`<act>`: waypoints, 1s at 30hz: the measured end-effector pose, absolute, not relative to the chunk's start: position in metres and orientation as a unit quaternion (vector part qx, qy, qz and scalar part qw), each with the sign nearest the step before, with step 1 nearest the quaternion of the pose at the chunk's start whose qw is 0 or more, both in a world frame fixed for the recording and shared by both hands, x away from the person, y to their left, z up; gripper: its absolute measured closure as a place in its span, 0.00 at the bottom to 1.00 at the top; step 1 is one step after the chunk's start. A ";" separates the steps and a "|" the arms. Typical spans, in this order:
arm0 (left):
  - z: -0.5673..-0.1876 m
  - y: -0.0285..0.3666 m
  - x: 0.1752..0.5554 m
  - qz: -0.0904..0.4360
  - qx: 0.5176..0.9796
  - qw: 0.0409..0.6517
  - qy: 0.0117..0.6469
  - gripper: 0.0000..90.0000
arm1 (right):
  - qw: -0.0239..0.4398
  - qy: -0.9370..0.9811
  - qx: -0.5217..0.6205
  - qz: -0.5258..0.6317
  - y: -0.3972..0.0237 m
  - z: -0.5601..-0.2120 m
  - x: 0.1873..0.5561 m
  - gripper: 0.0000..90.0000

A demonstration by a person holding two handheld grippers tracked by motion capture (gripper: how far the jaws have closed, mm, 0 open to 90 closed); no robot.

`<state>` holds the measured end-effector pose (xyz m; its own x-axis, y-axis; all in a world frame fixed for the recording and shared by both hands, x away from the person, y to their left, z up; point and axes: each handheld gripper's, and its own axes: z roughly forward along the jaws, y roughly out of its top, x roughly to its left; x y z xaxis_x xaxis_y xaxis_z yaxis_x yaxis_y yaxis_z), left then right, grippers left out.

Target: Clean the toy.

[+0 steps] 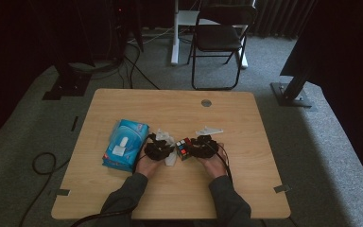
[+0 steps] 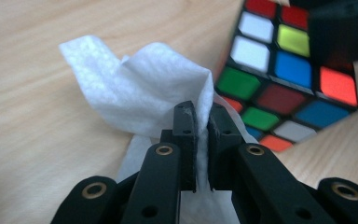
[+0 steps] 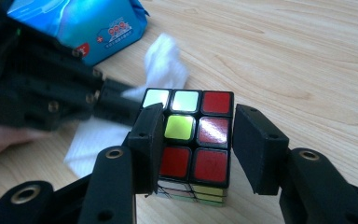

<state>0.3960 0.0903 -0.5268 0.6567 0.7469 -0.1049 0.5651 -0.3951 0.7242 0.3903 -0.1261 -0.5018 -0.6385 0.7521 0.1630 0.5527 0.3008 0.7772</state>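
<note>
Black jaws of the left gripper (image 2: 200, 116) pinch a white wipe (image 2: 144, 93) right beside a colour cube (image 2: 284, 70).

Pressed nearly together, those jaws clamp a fold of the wipe, which bunches up above the pads and trails down onto the wooden table (image 2: 37, 140); the cube stands just beyond the jaw tips, a little to their right and tilted in that view. Seen from the right gripper (image 3: 198, 140), the cube (image 3: 193, 135) sits between its two jaws: the left pad lies against the cube's side, while the right pad stands slightly off it with a thin gap, so whether the cube is truly gripped I cannot tell. From above, the cube (image 1: 183, 148) lies near the table's middle between both grippers, with a blue wipe pack (image 1: 125, 144) to the left.
</note>
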 end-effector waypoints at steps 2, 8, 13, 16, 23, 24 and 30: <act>-0.524 0.093 0.398 0.123 0.823 0.383 0.402 0.93 | 0.114 0.800 0.405 0.428 -0.126 -0.502 0.390 0.60; -0.525 0.095 0.400 0.118 0.817 0.388 0.410 0.92 | 0.103 0.817 0.371 0.429 -0.123 -0.501 0.387 0.60; -0.525 0.091 0.394 0.111 0.825 0.389 0.395 0.93 | 0.100 0.811 0.384 0.430 -0.127 -0.502 0.389 0.57; -0.525 0.090 0.390 0.108 0.827 0.391 0.389 0.93 | 0.106 0.808 0.391 0.428 -0.129 -0.502 0.389 0.55; -0.527 0.087 0.381 0.101 0.830 0.397 0.380 0.93 | 0.118 0.798 0.413 0.422 -0.134 -0.501 0.389 0.57; -0.527 0.087 0.381 0.099 0.831 0.397 0.378 0.93 | 0.117 0.797 0.414 0.423 -0.135 -0.501 0.389 0.56; -0.526 0.081 0.375 0.093 0.837 0.400 0.361 0.93 | 0.108 0.794 0.414 0.432 -0.131 -0.502 0.389 0.55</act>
